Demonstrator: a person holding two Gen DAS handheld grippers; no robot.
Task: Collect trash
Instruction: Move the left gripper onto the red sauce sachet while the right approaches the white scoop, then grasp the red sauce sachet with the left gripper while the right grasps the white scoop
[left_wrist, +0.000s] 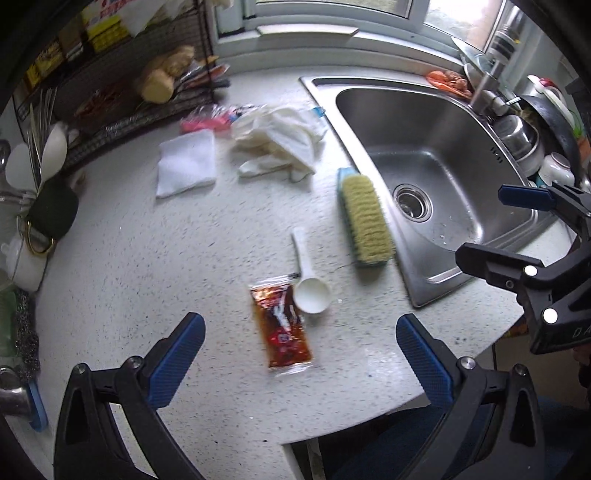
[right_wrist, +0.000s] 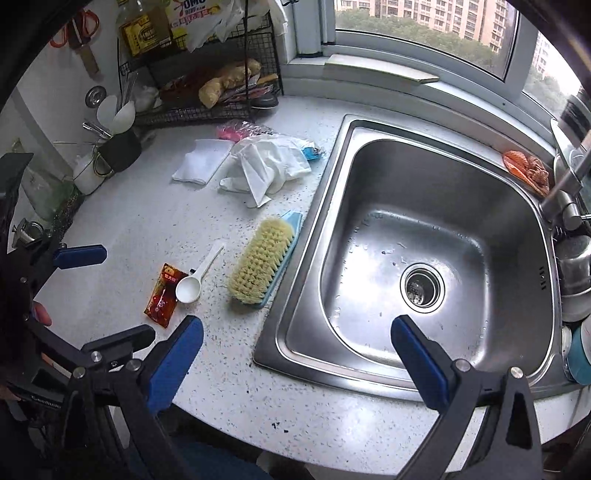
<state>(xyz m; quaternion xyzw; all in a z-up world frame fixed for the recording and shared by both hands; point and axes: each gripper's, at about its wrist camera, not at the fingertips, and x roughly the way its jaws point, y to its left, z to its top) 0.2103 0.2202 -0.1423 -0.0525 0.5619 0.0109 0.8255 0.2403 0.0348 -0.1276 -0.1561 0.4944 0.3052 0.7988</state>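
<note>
Our left gripper (left_wrist: 300, 354), jaws wide and empty, frames the sauce packet (left_wrist: 282, 326) lying lengthwise ahead; our right gripper (right_wrist: 297, 354), equally agape, hangs over the sink (right_wrist: 424, 266).

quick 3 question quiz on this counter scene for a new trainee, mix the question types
1. True or false: the white scoop overlaps the red sauce packet.
2. Which lies nearest the sink? A) folded white cloth B) scrub brush C) sauce packet
3. Fill in: the left gripper is ____, with the packet between its fingers in view.

Key: 1 true; 2 B; 3 open
</note>
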